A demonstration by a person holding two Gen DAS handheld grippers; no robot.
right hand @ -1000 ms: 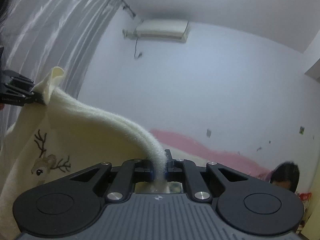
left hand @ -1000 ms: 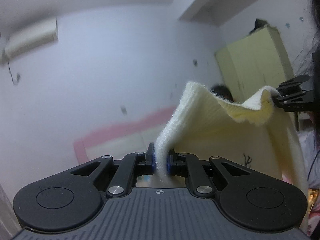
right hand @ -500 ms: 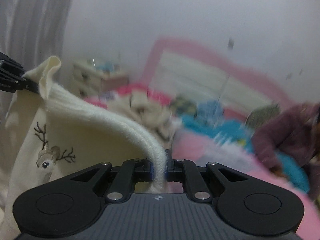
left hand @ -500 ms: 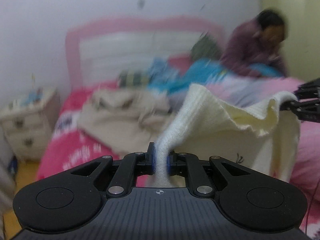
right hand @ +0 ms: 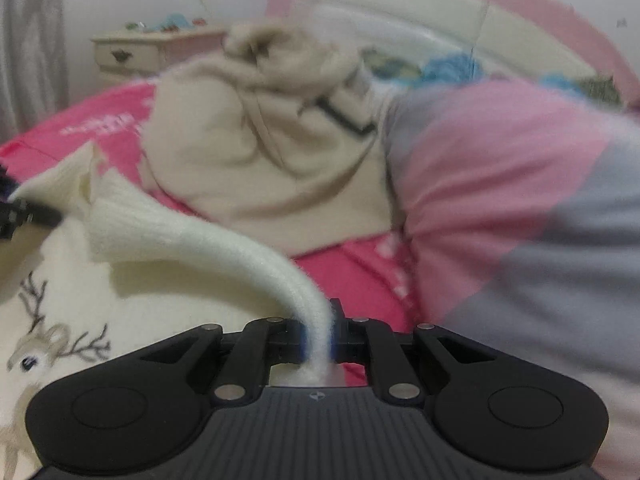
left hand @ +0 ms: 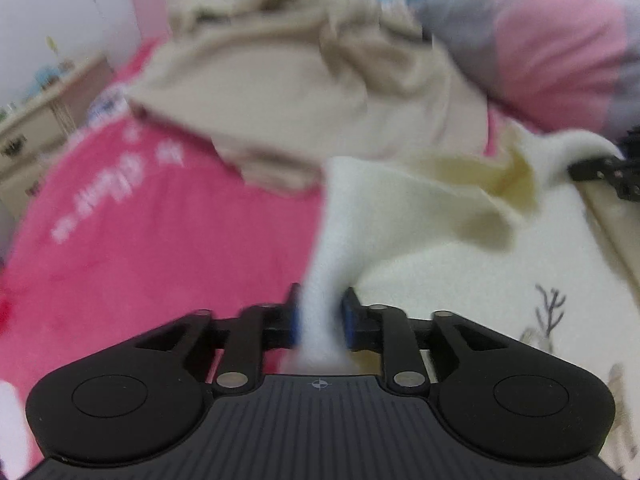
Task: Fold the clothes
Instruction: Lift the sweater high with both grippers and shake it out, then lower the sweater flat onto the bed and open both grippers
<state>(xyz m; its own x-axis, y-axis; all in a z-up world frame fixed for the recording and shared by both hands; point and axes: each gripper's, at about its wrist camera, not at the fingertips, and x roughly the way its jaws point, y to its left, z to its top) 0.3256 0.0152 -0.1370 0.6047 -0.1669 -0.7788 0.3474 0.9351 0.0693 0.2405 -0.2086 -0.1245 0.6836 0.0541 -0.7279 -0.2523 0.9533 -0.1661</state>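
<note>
A cream knitted sweater [left hand: 420, 208] with a deer motif [right hand: 44, 344] hangs between my two grippers, low over the pink bed. In the left wrist view my left gripper [left hand: 320, 316] has a bunched edge of the sweater between its blue pads, and its jaws are opening. My right gripper [right hand: 318, 336] is shut on another bunch of the same edge. Each gripper shows in the other's view, the right gripper [left hand: 600, 172] at the right border, the left gripper [right hand: 24, 212] at the left border. The sweater's body spreads on the bed below.
A crumpled beige garment [left hand: 300, 72] lies on the pink bedspread [left hand: 140, 240] just beyond the sweater. A pink and grey blanket [right hand: 520, 200] bulges at the right. A cream nightstand [right hand: 132, 50] stands at the back left beside the pink and white headboard [right hand: 400, 8].
Both grippers have swung down from facing the wall to facing the bed, carrying the sweater down with them. The left pads stand wider apart than before.
</note>
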